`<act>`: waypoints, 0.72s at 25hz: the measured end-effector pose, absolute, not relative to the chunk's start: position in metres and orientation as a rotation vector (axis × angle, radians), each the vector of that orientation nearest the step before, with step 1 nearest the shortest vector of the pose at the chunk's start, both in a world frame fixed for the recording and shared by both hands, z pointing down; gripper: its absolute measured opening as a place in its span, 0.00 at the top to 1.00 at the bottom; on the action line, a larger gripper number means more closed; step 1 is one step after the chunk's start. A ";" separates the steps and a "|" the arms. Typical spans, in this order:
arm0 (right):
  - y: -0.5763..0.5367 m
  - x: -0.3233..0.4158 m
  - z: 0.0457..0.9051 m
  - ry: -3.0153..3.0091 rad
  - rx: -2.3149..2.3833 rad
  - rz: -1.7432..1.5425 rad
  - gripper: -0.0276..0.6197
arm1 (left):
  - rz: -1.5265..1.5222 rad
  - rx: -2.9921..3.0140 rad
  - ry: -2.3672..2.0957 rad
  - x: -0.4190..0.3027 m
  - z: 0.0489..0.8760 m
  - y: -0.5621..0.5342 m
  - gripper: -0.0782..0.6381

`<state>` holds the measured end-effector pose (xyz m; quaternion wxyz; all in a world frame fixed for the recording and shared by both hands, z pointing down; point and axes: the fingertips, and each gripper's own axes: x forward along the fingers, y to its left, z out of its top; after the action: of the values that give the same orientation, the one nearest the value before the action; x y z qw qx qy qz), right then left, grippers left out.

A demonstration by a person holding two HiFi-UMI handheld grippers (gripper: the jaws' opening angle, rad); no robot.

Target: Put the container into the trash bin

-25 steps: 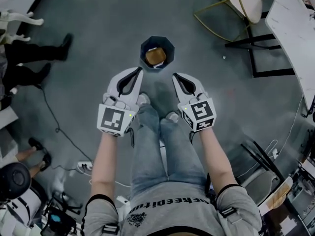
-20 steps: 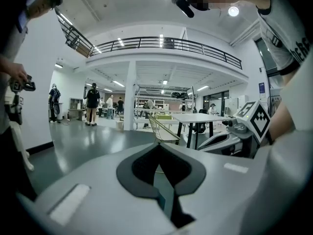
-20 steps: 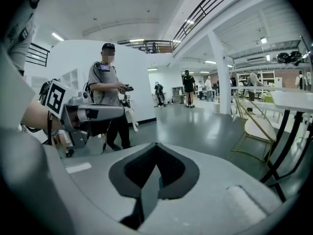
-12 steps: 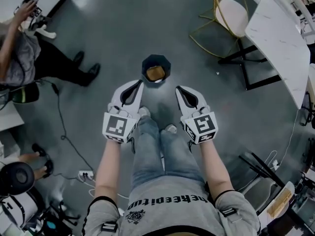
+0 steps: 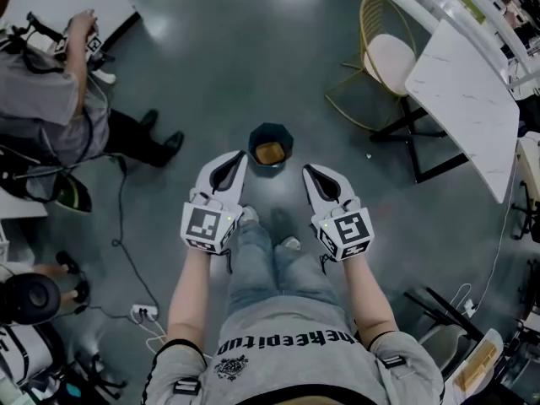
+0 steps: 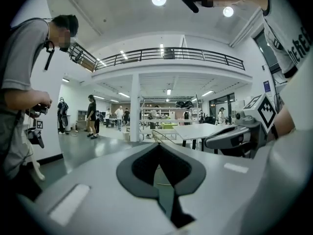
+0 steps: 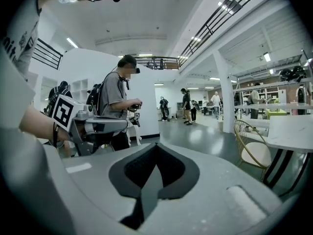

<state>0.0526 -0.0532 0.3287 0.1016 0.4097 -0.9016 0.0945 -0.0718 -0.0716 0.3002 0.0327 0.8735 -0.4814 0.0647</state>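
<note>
The grey floor (image 5: 211, 66) takes up most of the head view, broad and bare ahead of the person. That leaves easy room to step back or swing either arm.

To the right a white table (image 5: 460, 99) runs slantwise, with a gold-framed chair (image 5: 384, 57) tucked beside it. Both stand well apart from the arms. At the left a bystander (image 5: 59, 116) bends over a device, and a cable (image 5: 118, 226) trails across the floor near that side. The left is therefore the tighter edge.

The dark trash bin (image 5: 271, 133) stands upright on the floor straight ahead, just beyond the person's feet and between the lines of the 2 arms. It probably sits there so a drop can be made from above without reaching.

The left tool (image 5: 240, 155) and the right tool (image 5: 308, 170) are held level at waist height, near the bin but short of its rim, touching nothing. Each tool's own view shows its jaws closed tip to tip with only the room beyond showing through the gap, so both are clenched on nothing.

The container (image 5: 270, 152), a brownish shape, lies inside the bin below the rim. Judging from that, the task looks done, and the tools appear to be simply at rest.
</note>
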 end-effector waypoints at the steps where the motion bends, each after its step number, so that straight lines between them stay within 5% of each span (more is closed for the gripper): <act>1: -0.053 0.053 0.323 -2.671 1.213 0.272 0.95 | 0.196 2.689 -1.490 -0.071 0.296 -0.070 0.86; 18: -0.046 0.061 0.257 -2.777 1.241 0.171 0.95 | 0.143 2.722 -1.556 -0.060 0.254 -0.054 0.86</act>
<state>0.0613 -0.0457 0.2570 0.0473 0.4070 -0.9105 0.0560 -0.0598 -0.0544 0.2540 0.0014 0.8673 -0.4956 0.0457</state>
